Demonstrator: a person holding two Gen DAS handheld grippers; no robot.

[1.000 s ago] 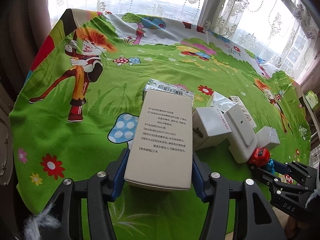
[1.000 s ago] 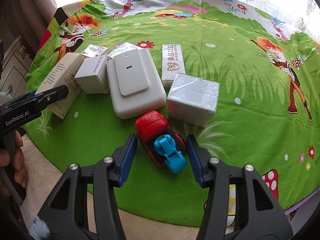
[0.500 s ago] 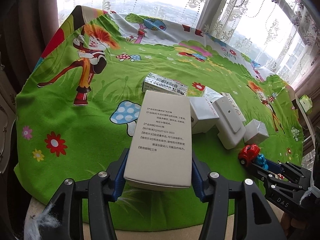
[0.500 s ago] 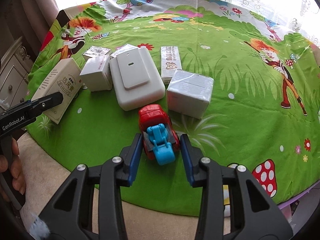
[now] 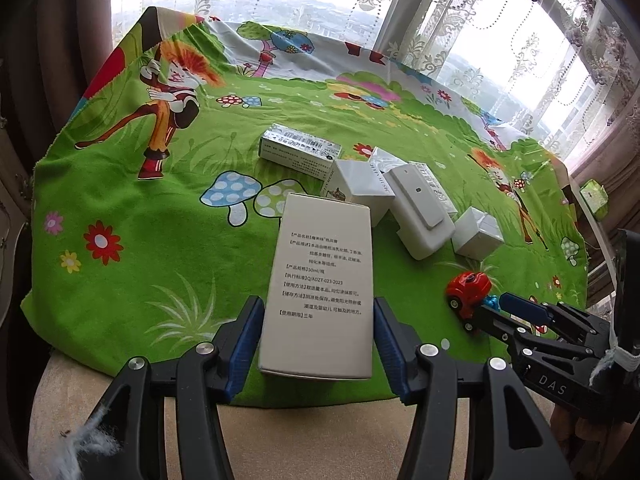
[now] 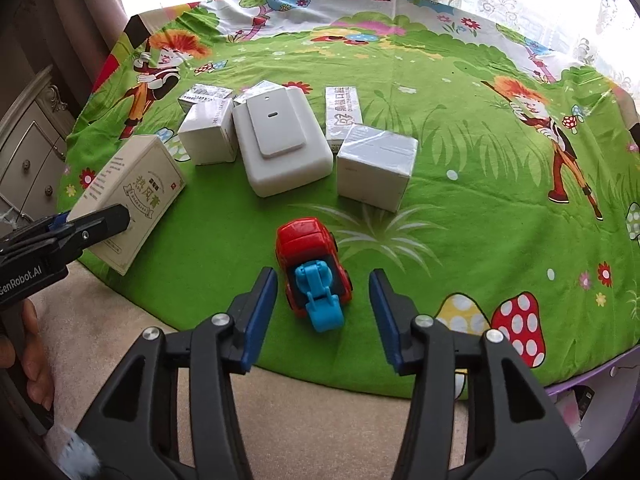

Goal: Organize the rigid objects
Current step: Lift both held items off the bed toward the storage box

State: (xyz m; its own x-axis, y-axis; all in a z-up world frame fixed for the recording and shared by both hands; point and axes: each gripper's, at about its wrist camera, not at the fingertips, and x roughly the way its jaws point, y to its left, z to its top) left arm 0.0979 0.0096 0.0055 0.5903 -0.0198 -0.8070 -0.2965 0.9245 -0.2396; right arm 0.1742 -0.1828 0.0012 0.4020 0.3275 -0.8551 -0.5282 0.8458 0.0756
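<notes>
My left gripper (image 5: 318,336) is shut on a tall beige carton (image 5: 322,280) printed with text, held tilted above the near edge of the green cartoon tablecloth (image 5: 160,264). In the right wrist view the carton (image 6: 128,196) and the left gripper (image 6: 100,220) show at the left. A red and blue toy car (image 6: 310,256) stands on the cloth between the pads of my right gripper (image 6: 322,312). Those jaws are opening, with a gap on each side of the car. The left wrist view shows the car (image 5: 468,290) just ahead of the right gripper (image 5: 494,304).
Behind the car lie a white plastic device (image 6: 280,148), a wrapped white cube box (image 6: 376,166), a small white box (image 6: 208,136), a silver box (image 6: 204,94) and a lettered carton (image 6: 342,114). A dresser (image 6: 28,152) stands left. A hand (image 6: 36,364) holds the left gripper's handle.
The right gripper closed on the toy car, then opened and drew back; the car stays on the cloth. The left gripper has pulled the carton back from the other boxes toward the table's near edge.
</notes>
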